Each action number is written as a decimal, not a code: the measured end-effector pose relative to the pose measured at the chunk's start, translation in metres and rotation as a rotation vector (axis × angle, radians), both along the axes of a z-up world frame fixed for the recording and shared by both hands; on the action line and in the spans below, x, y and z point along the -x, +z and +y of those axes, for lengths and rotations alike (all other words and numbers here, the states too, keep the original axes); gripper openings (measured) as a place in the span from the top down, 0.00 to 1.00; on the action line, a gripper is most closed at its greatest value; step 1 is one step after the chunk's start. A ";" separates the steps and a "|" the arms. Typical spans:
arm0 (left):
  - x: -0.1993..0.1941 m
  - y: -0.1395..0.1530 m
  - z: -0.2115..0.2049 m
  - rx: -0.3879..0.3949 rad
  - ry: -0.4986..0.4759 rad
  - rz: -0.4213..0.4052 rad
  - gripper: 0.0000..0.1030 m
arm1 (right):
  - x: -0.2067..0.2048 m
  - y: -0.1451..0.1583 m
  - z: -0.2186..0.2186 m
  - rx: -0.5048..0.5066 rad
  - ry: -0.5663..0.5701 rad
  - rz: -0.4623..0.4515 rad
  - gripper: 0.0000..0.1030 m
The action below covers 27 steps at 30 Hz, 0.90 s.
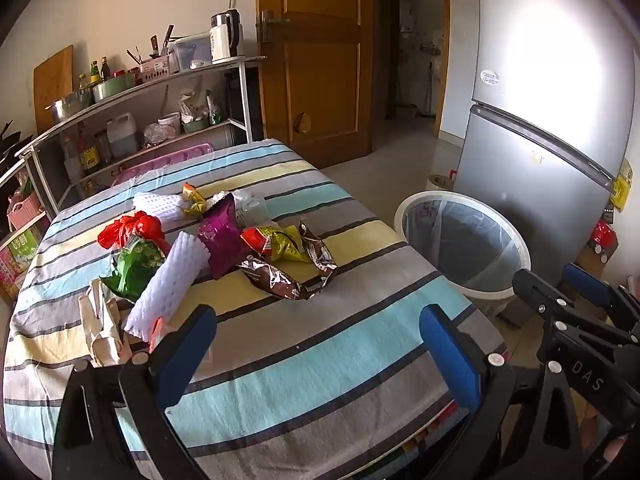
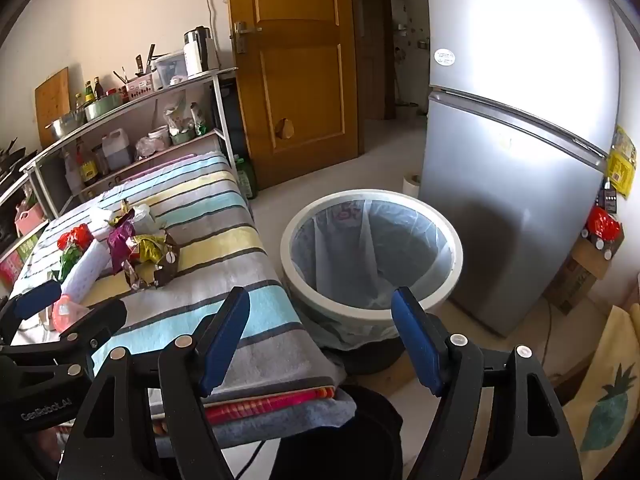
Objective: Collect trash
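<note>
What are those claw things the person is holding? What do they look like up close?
Two matching hand tools. The left gripper and right gripper each have a black plastic frame with triangular cut-outs, silver rivets, and two flat fingers with blue pads. White lettering shows on the frames: "DAS" on the right one, "GenRobot.AI" on the left.

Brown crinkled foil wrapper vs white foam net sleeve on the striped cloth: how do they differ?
The brown crinkled foil wrapper is glossy, dark and printed; the white foam net sleeve is matte, plain and mesh-textured. The wrapper lies crumpled and bent in a curve; the sleeve keeps a straight tube shape. The wrapper sits nearer the white-rimmed lined trash bin. Both lie ungripped on the striped cloth.
</note>
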<state>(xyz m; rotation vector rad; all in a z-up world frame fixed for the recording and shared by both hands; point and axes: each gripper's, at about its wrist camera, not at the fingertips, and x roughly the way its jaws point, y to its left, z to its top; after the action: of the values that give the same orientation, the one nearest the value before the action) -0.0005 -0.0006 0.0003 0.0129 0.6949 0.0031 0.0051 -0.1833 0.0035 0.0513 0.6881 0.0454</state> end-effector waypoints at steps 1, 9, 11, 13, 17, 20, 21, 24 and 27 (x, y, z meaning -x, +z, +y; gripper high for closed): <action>0.000 0.000 0.000 0.008 0.001 0.006 0.00 | 0.000 0.000 0.000 0.001 -0.002 0.009 0.28; -0.003 -0.002 -0.005 0.004 -0.003 0.020 0.00 | -0.005 -0.003 0.003 0.004 0.004 0.003 0.28; -0.003 -0.002 0.000 0.010 0.002 0.011 0.00 | 0.000 0.001 -0.003 -0.005 -0.006 -0.006 0.28; -0.003 -0.002 -0.001 0.009 0.003 0.011 0.00 | 0.001 0.003 -0.002 -0.004 -0.007 -0.010 0.28; -0.004 -0.001 -0.001 0.012 0.003 0.009 0.00 | 0.000 0.000 -0.002 -0.002 -0.002 -0.007 0.28; -0.003 -0.001 -0.001 0.014 0.003 0.009 0.00 | 0.000 0.001 -0.002 -0.003 -0.004 -0.007 0.28; -0.001 -0.001 0.002 0.019 0.002 0.007 0.00 | 0.000 0.001 -0.002 -0.003 -0.004 -0.007 0.28; 0.000 -0.001 0.002 0.021 0.003 0.009 0.00 | 0.000 0.002 -0.002 -0.002 -0.005 -0.007 0.28; 0.000 -0.001 0.003 0.021 0.002 0.010 0.00 | -0.001 0.003 -0.003 -0.001 -0.005 -0.004 0.28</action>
<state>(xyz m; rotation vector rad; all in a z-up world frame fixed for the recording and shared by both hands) -0.0006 0.0026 -0.0003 -0.0079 0.7052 -0.0018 0.0057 -0.1861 0.0061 0.0545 0.6838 0.0408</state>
